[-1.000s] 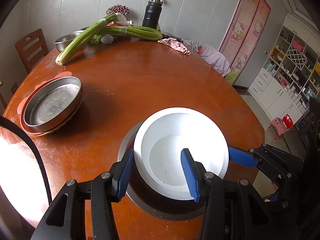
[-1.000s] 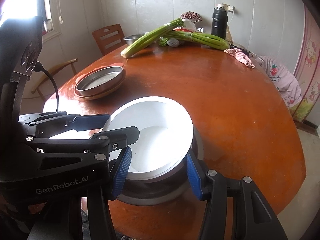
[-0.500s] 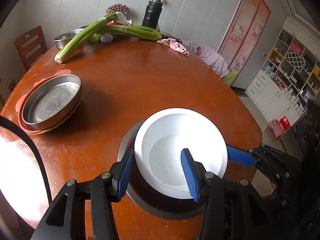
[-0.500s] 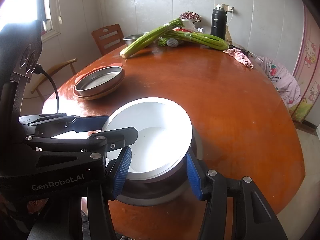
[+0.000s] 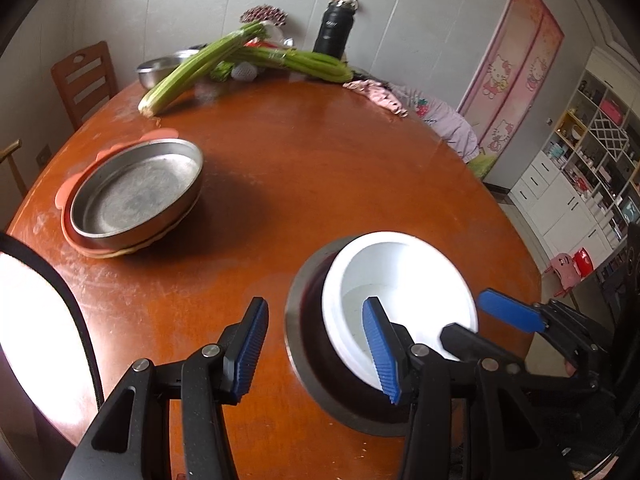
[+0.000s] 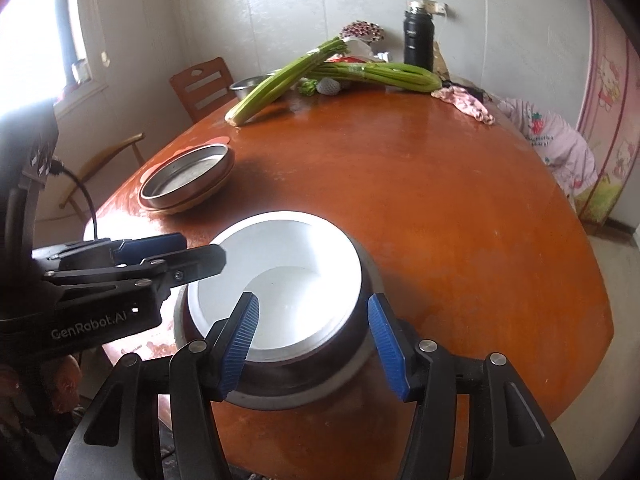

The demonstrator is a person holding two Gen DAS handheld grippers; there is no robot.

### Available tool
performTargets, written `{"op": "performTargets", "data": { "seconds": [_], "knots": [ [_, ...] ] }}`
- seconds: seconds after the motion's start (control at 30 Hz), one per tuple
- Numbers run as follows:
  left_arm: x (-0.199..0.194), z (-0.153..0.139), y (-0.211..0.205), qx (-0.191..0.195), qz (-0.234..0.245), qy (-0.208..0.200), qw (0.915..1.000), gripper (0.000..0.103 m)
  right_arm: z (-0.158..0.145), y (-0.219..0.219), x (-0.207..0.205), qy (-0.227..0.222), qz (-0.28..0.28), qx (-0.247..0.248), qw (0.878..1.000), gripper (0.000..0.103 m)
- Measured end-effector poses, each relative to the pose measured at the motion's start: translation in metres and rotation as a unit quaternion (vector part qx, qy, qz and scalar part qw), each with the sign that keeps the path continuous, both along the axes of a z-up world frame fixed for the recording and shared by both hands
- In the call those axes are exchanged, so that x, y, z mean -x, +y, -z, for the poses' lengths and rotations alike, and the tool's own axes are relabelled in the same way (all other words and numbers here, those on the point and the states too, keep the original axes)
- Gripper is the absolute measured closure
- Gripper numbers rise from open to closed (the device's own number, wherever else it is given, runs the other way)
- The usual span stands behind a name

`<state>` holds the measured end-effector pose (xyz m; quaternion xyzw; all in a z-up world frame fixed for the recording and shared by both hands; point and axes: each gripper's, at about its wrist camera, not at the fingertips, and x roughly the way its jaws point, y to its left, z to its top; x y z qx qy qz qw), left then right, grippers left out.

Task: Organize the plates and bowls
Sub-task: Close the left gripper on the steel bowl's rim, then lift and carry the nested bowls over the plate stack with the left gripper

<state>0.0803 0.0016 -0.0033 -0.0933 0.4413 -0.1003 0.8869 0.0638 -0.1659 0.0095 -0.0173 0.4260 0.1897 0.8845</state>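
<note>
1. Now my right gripper [image 6: 312, 344] straddles the white bowl [image 6: 276, 276], nested in a steel bowl [image 6: 320, 384] on the counter [image 6: 440, 200]; jaws opening, pads clear.
2. My left gripper [image 5: 316, 344] stands open astride the rims.
3. Stacked pans [image 5: 136, 196] sit well apart.

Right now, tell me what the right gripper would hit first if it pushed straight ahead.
Probably the white bowl nested in the metal bowl. The right gripper, jaws opening, straddles both near rims, though depth is unclear.

Bowl [image 6: 280, 276] in pot [image 6: 304, 384], pan [image 6: 186, 178] on plates [image 6: 188, 204] left-behind.
</note>
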Motion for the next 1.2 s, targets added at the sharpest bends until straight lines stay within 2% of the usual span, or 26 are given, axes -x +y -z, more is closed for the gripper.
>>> {"op": "performTargets", "data": {
  "seconds": [0.17, 0.37, 0.53, 0.87, 1.2],
  "knots": [
    [-0.004, 0.011, 0.0, 0.012, 0.006, 0.018, 0.9997, 0.054, 0.011, -0.014, -0.01, 0.039, 0.024, -0.019, 0.999, 0.041],
    [-0.011, 0.019, -0.005, 0.025, 0.016, 0.034, 0.999, 0.052, 0.018, -0.014, -0.015, 0.067, 0.019, -0.042, 0.997, 0.038],
    [-0.019, 0.027, -0.006, 0.051, 0.03, 0.048, 0.9971, 0.052, 0.026, -0.01, -0.019, 0.091, 0.008, -0.056, 0.994, 0.036],
    [-0.032, 0.023, 0.017, 0.062, 0.013, 0.045, 0.997, 0.052, 0.02, 0.01, -0.031, 0.084, -0.013, -0.06, 0.995, 0.036],
    [-0.048, -0.02, 0.072, 0.051, -0.03, 0.013, 0.9981, 0.052, -0.018, 0.063, -0.06, 0.056, -0.056, -0.069, 0.994, 0.036]
  ]
}}
